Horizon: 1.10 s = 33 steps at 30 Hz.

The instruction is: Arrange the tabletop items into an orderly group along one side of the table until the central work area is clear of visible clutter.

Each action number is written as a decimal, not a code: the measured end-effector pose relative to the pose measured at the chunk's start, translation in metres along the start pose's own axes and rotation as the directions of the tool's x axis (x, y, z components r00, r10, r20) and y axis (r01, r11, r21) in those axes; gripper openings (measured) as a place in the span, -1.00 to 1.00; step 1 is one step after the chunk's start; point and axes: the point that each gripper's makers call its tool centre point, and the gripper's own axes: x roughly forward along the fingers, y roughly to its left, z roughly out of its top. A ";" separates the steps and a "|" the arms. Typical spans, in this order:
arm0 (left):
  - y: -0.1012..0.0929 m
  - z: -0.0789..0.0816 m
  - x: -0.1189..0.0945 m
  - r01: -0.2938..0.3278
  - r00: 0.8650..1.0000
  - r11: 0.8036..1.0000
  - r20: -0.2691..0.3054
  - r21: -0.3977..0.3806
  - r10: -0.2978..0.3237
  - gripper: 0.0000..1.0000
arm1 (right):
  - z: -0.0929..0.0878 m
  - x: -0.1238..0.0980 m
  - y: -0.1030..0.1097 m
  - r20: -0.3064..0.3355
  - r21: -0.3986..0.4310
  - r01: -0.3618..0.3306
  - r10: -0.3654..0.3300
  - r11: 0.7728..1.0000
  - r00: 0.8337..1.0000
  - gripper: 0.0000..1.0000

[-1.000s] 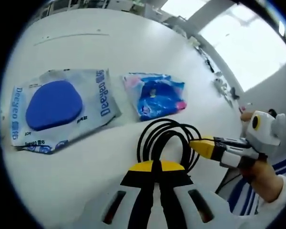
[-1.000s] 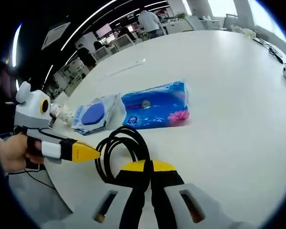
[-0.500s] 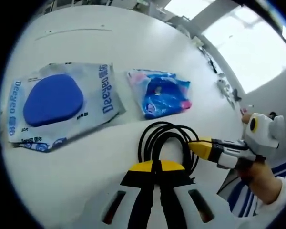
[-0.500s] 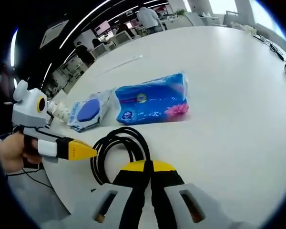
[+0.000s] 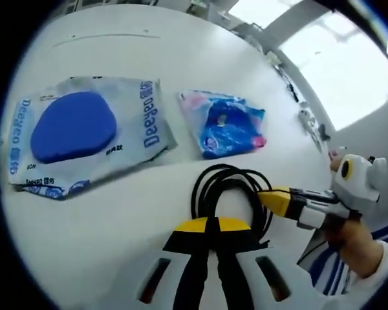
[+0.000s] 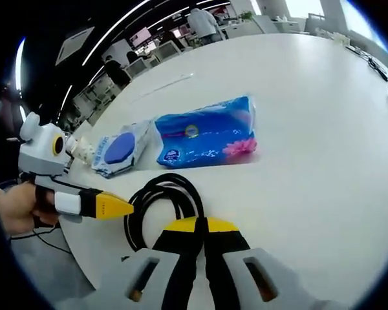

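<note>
Near the table edge, both my grippers, left and right, have jaws pinched together beside the black cable coil; I'd slide it gently toward the tissue pack.

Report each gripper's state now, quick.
Left gripper: shut, jaws together, holding nothing, just short of the black cable coil.
Right gripper: shut, jaws together, holding nothing, beside the same coil.
</note>
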 end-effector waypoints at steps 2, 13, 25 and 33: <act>0.001 0.000 0.001 0.000 1.000 1.000 0.002 -0.009 0.000 -1.00 | 0.000 0.000 0.000 -0.002 -0.001 -0.002 0.002 1.000 1.000 -1.00; 0.003 0.001 0.005 0.002 1.000 1.000 0.011 -0.024 -0.002 -1.00 | -0.001 -0.002 0.001 -0.001 0.004 -0.005 0.005 1.000 1.000 -1.00; 0.001 0.000 0.002 0.003 0.999 0.998 0.037 -0.065 0.000 -1.00 | -0.001 -0.002 0.002 -0.020 0.009 -0.036 0.036 0.999 0.999 -1.00; -0.002 0.006 -0.003 -0.006 0.998 1.000 0.060 -0.015 0.007 -0.59 | 0.017 -0.014 0.014 0.039 -0.048 -0.063 0.065 0.997 0.997 -0.82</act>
